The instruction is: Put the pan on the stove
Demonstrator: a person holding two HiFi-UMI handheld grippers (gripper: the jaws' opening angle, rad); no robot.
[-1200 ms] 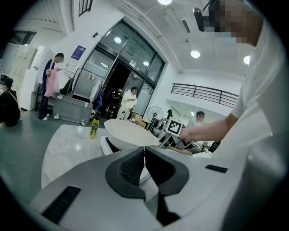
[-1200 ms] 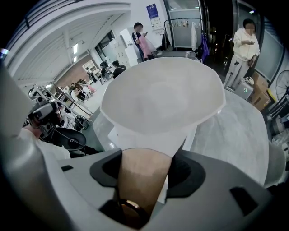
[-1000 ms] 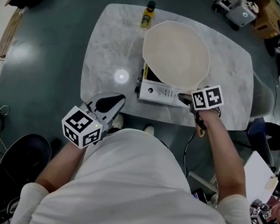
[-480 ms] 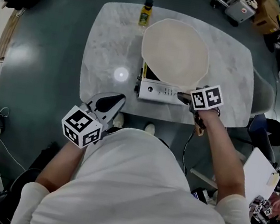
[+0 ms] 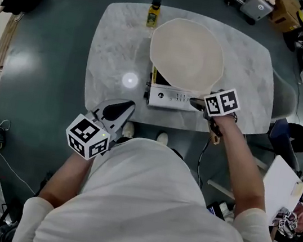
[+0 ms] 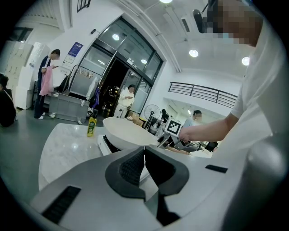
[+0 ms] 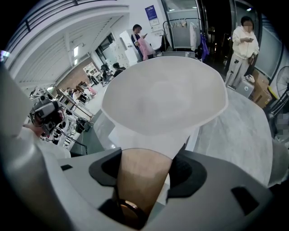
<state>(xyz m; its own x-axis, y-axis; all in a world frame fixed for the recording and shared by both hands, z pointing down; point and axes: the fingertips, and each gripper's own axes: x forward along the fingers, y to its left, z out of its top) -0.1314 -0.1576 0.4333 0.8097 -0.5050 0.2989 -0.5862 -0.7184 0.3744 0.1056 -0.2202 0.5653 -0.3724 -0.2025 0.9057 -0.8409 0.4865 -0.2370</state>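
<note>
Marble table [image 5: 118,44], one stove [image 5: 169,97], one pan [image 5: 187,55], one bottle [image 5: 152,12]

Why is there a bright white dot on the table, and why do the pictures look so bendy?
Head view: the dot is glare, likely a lamp mirrored in the shiny table. Left gripper view: the wide lens curves the room and blackens the corners. Right gripper view: the pan bulges large.
</note>
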